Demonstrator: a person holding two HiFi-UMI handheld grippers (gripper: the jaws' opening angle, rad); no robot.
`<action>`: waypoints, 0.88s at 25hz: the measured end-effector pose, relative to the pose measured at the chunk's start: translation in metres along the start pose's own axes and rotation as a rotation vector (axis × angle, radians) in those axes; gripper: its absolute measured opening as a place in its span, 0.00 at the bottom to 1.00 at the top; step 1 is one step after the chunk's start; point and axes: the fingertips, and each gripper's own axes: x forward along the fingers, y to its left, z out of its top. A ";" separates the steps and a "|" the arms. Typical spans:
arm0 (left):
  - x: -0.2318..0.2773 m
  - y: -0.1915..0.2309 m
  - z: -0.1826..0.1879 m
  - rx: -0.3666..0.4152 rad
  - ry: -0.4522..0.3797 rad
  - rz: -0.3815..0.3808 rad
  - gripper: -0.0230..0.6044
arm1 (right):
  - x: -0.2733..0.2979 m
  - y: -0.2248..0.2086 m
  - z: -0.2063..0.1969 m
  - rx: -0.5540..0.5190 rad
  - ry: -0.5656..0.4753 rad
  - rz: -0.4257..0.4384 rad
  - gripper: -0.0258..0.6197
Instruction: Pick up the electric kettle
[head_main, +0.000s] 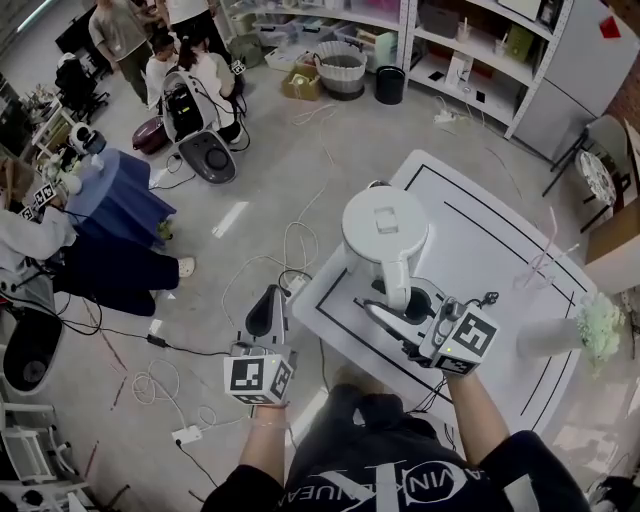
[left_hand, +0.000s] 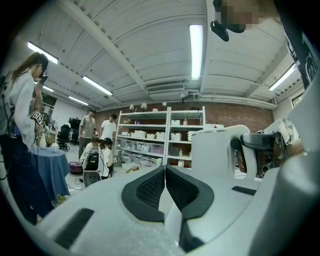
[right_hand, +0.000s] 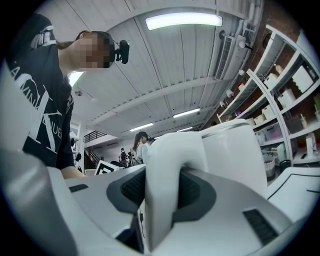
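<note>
A white electric kettle (head_main: 385, 235) with a closed lid is over the near left corner of the white table (head_main: 500, 250). My right gripper (head_main: 395, 310) reaches in from the near side, its jaws shut on the kettle's handle (right_hand: 162, 190), which fills the space between the black pads; the kettle body (right_hand: 235, 150) rises just behind. Whether the kettle rests on the table I cannot tell. My left gripper (head_main: 268, 310) hangs over the floor left of the table, pads (left_hand: 150, 187) pressed together on nothing. In the left gripper view the kettle (left_hand: 215, 155) is at the right.
A black line runs around the tabletop. A pale cup with a green-white bunch (head_main: 565, 335) lies at the table's right edge. Cables (head_main: 290, 245) lie on the floor to the left. People sit and stand by a blue-draped table (head_main: 120, 195); shelves (head_main: 480, 40) line the back.
</note>
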 end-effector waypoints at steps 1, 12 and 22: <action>0.000 0.000 0.001 0.001 -0.002 -0.001 0.05 | 0.001 -0.001 0.002 0.003 -0.006 0.000 0.23; -0.002 0.009 0.005 0.005 -0.006 0.007 0.05 | 0.003 -0.010 0.002 -0.002 0.000 -0.036 0.23; 0.002 0.003 0.011 0.009 -0.019 -0.005 0.05 | 0.000 -0.012 0.016 -0.020 -0.030 -0.050 0.23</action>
